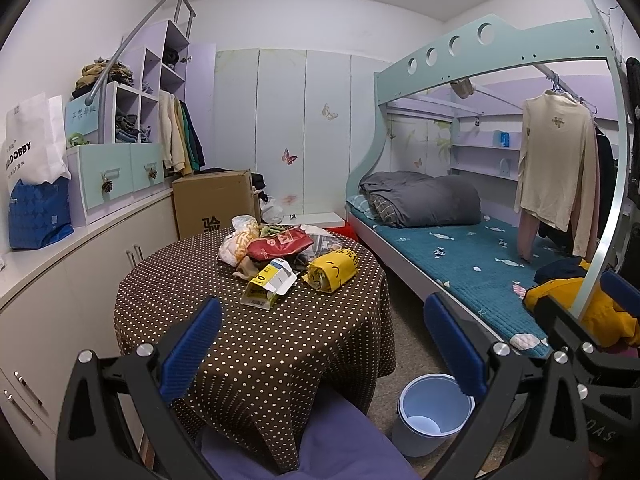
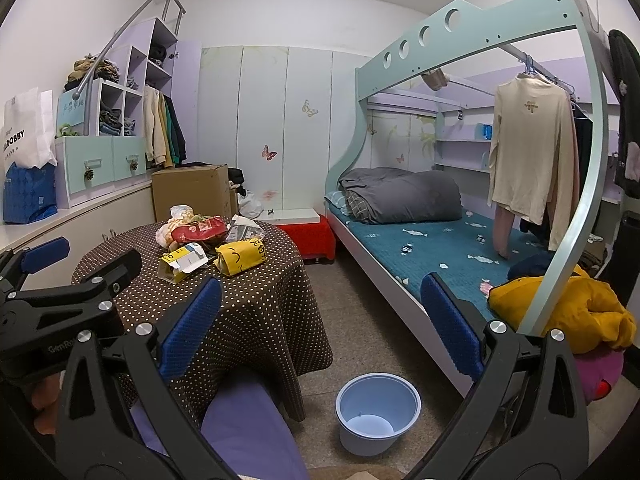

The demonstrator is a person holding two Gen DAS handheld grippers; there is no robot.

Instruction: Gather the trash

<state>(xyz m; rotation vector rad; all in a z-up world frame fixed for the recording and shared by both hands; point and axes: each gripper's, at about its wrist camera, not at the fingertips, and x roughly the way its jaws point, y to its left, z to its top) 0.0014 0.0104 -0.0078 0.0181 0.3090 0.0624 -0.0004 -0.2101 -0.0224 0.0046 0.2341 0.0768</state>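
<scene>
At centre of the room stood the table [image 1: 256, 344], a round top under a brown dotted cloth, with the bed [image 1: 472, 264] off at three o'clock and the bin [image 1: 434, 412] on the floor between them, at about five o'clock from the table, upright, mouth up and bare inside as far as could be seen. On the far half of the table, near twelve o'clock, lay the trash [image 1: 280, 256] in one loose heap: a red bag [image 1: 278, 246], a pale bag [image 1: 236, 246], a yellow wrap [image 1: 332, 272] and a torn carton [image 1: 268, 286] nearest the viewer. The carton's long axis ran from about seven o'clock to one o'clock, its open flap toward one; the wrap lay across it, roughly eight to two, rolled end toward eight. The left gripper [image 1: 320, 344] and right gripper [image 2: 320, 328] both hung short of the heap, jaws spread wide, nothing between them. The step in hand looked like the first reach. It would probably go best to start with the carton, closing across its short side rather than along its length, and to lift clear before swinging toward the bin, since the light bags might drag along.
</scene>
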